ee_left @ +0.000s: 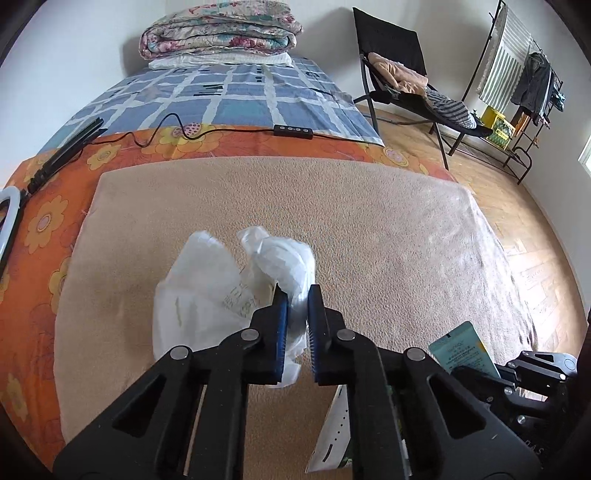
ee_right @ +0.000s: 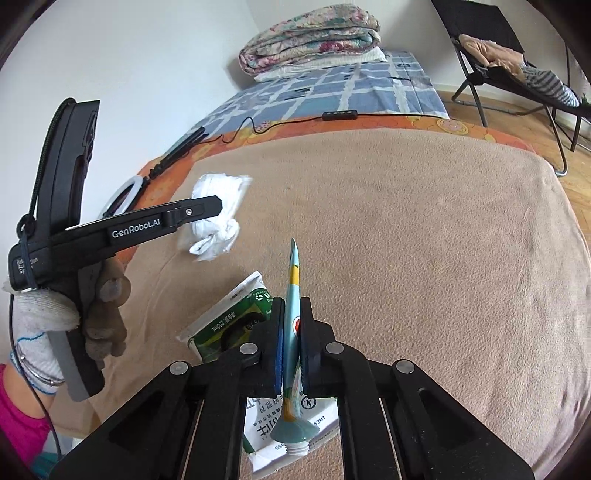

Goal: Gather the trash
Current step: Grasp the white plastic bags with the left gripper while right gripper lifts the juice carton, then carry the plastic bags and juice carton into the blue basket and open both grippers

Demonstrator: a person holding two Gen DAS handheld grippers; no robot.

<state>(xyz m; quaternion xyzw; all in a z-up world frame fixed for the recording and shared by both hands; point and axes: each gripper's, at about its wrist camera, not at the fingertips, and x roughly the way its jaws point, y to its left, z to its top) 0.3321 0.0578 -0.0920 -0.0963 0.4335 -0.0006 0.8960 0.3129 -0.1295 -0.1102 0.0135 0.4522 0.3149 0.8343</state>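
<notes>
Bedroom, white walls, wood floor. A bed (ee_left: 258, 192) takes up most of both views: tan fleece blanket at the near end, orange flowered sheet (ee_left: 48, 229) beyond it, then a blue checked cover with a folded floral quilt (ee_left: 218, 33) stacked at the far end. A black cable with an inline controller (ee_left: 293, 132) lies across the orange strip. A black folding chair (ee_left: 399, 74) with clothes on it stands on the floor to the right.

Left gripper (ee_left: 298, 295): fingers clenched on a fold of a white plastic bag (ee_left: 207, 295), which rests crumpled on the tan blanket. In the right wrist view a gloved hand (ee_right: 103, 314) holds this gripper's handle.

Right gripper (ee_right: 291, 306): fingers pinched flat on a teal squeeze tube (ee_right: 293, 280), held edge-on and upright, threaded neck toward the camera, no cap visible.

A green and white drink carton (ee_right: 229, 317) lies on the blanket just left of the right fingers. Another white carton (ee_right: 273, 432) lies under the tube's neck, partly hidden by the gripper.
</notes>
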